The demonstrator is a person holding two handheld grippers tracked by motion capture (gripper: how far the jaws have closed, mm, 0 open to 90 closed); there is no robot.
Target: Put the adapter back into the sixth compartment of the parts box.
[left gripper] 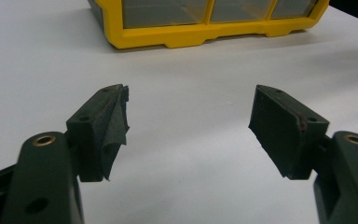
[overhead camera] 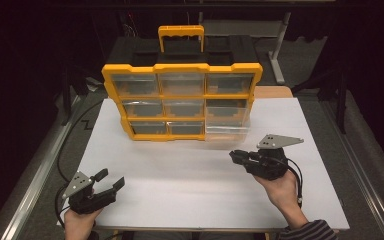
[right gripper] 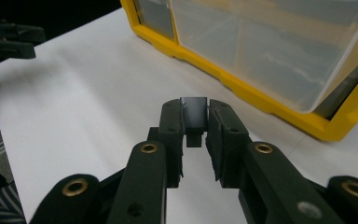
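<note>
A yellow-framed organizer point(overhead camera: 182, 68) with clear drawers stands upright at the back of the white table point(overhead camera: 190, 185). Its lower right drawer point(overhead camera: 228, 123) is pulled partly out. My right gripper point(overhead camera: 235, 157) hovers in front of that drawer, pointing left, and is shut on a small black block point(right gripper: 194, 115) pinched between its pads. In the right gripper view the pulled-out clear drawer point(right gripper: 270, 51) lies just ahead to the right. My left gripper point(overhead camera: 111, 180) rests at the table's front left, open with nothing between its fingers point(left gripper: 106, 126).
The organizer's yellow base point(left gripper: 205, 33) lies ahead in the left gripper view. A black case with a yellow handle point(overhead camera: 181, 37) sits behind the organizer. Bare white table stretches between the two grippers. The table's edges drop off to a dark floor on both sides.
</note>
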